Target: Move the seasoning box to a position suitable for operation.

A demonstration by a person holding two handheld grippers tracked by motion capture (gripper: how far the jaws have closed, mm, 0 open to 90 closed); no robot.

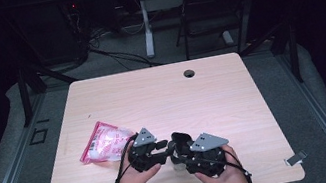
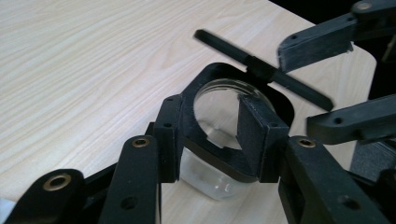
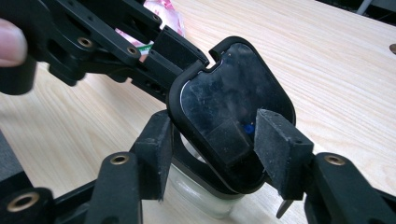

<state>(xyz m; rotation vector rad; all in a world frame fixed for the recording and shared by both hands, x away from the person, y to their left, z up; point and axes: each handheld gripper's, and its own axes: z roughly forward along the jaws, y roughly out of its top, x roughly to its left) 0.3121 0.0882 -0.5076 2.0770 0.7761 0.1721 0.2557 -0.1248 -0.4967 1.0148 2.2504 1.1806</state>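
You had the left gripper (image 2: 210,140) fingers clamped on the jar lid's (image 3: 233,102) black collar (image 2: 201,88); the right gripper (image 3: 215,154) fingers bracketed the lid, grip unclear. Risk judged: glass jar (image 2: 210,182) tipping toward 6 o'clock on the bench (image 1: 161,92).

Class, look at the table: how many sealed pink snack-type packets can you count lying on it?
1. A single pink and white plastic packet lies on the table toward its left side, just beyond the left gripper. Others could be hidden behind the grippers and hands.

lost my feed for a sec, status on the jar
Left gripper and right gripper both straddle clear jar, grip unclear. Black lid tilted up. Pink packet lies apart.
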